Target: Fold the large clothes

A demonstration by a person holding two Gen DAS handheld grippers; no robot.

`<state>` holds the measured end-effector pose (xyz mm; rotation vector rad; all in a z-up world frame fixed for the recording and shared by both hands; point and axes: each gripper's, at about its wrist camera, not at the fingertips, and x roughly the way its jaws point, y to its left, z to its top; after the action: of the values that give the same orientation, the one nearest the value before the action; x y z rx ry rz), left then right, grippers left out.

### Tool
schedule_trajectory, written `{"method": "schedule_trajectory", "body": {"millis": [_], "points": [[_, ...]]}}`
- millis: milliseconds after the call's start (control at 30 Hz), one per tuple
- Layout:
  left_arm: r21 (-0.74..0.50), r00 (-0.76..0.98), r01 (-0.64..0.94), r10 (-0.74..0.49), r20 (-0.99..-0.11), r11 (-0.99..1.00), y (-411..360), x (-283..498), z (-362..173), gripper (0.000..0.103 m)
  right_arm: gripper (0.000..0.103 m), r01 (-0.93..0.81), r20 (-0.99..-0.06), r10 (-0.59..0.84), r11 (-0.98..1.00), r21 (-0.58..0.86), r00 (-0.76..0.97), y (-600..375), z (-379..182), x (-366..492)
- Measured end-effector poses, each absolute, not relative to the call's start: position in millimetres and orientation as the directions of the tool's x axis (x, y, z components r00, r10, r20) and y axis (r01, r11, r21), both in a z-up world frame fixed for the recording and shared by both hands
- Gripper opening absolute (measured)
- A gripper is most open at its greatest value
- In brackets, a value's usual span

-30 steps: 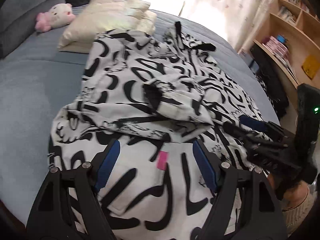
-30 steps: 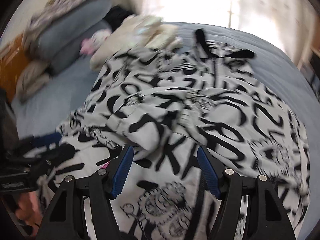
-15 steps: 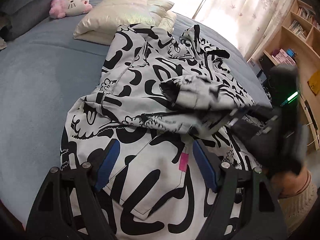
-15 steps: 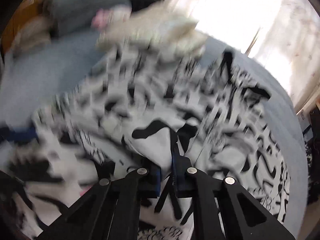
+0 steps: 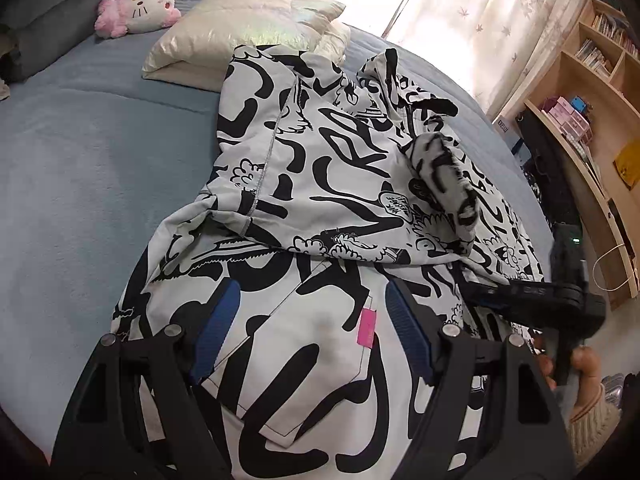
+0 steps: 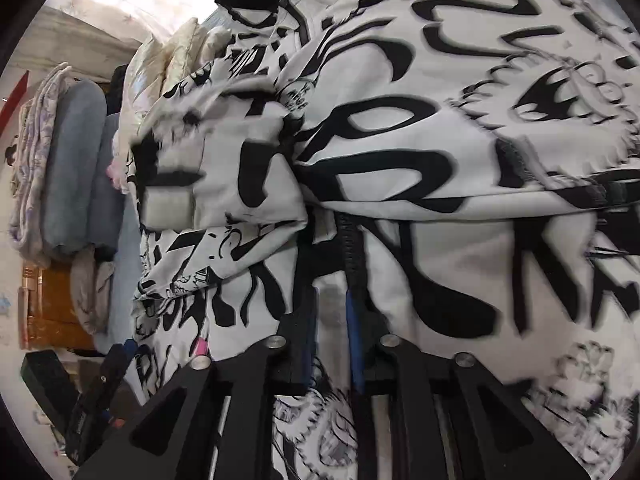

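A large white jacket (image 5: 320,168) printed with bold black lettering and cartoon shapes is spread over a blue bed (image 5: 92,168), its far end near a cream pillow (image 5: 248,32) beside a pink-and-white plush toy (image 5: 140,2). A sleeve (image 5: 444,178) is seen folded across the body, lying crumpled on the upper layer, and a small pink tag (image 5: 367,330) is sewn at the edge of a pocket on the near panel. The left claw (image 5: 312,332) is held wide apart just above that near panel, the pocket and tag lying between its blue pads, with nothing gripped. To the right, the right claw (image 6: 330,340) is pointed at the jacket's zip edge; its jaws are narrow and opening, a strip of white cloth is seen between them, and whether the pads press on it cannot be told.
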<state>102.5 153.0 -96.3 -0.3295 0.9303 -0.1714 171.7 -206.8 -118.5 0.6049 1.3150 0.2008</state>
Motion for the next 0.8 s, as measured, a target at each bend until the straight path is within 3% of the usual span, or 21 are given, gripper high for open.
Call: {"method": "schedule_trajectory", "body": {"millis": [33, 133, 200, 500, 600, 800], "points": [[-0.347, 0.586, 0.003, -0.283, -0.759, 0.938, 152.2, 104.1, -96.8, 0.073, 0.035, 0.185, -0.848, 0.453, 0.840, 0.509, 0.276, -207.6, -113.4, 171.8], [-0.339, 0.585, 0.001, -0.276, -0.763, 0.941, 150.4, 108.4, -97.2, 0.073, 0.059, 0.095, -0.872, 0.344, 0.913, 0.397, 0.348, -198.8, -84.5, 175.7], [-0.337, 0.586, -0.005, -0.270, -0.764, 0.942, 150.3, 110.3, -97.5, 0.073, 0.066, 0.002, -0.870, 0.294, 0.947, 0.320, 0.396, -178.5, -63.9, 177.7], [-0.333, 0.585, -0.021, -0.259, -0.769, 0.943, 153.6, 111.7, -99.5, 0.073, 0.070, -0.347, -0.815, 0.176, 0.937, -0.032, 0.552, -53.6, -24.9, 172.7], [-0.334, 0.590, -0.020, -0.258, -0.765, 0.942, 155.1, 111.6, -99.4, 0.073, 0.077, -0.377, -0.807, 0.138, 0.919, -0.111, 0.574, -17.6, -37.4, 187.8], [-0.339, 0.587, -0.033, -0.256, -0.768, 0.940, 162.9, 115.4, -102.4, 0.073, 0.078, -0.403, -0.849, 0.040, 0.891, -0.208, 0.526, 10.0, -83.4, 222.0]]}}
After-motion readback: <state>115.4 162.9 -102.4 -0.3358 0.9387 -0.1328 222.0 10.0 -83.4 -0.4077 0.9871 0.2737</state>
